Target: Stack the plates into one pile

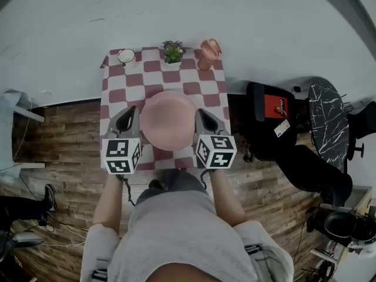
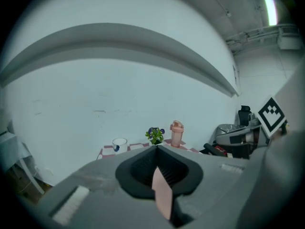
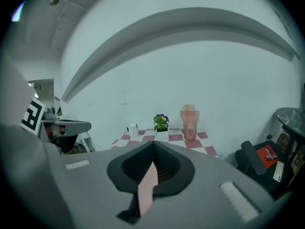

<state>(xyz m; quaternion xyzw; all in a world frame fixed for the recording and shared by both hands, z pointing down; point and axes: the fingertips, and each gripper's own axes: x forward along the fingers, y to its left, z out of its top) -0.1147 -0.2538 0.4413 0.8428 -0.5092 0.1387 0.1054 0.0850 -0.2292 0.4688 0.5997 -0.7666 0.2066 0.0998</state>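
A pink plate (image 1: 169,119) hangs level over the near half of the red-and-white checked table (image 1: 118,94), with a gripper on each side. My left gripper (image 1: 137,120) is shut on its left rim and my right gripper (image 1: 199,120) is shut on its right rim. The left gripper view has a thin pink strip of the plate's rim (image 2: 162,195) pinched where the left gripper (image 2: 156,150) closes. The right gripper view has the same pink rim (image 3: 147,187) clamped in the right gripper (image 3: 153,149). Whether another plate lies under this one is hidden.
Along the table's far edge stand a white mug (image 1: 126,56), a small potted plant (image 1: 173,51) and a pink shaker bottle (image 1: 208,53). A black chair with a red card (image 1: 271,117) and a dark marble round table (image 1: 328,122) crowd the right side. A white wall lies behind.
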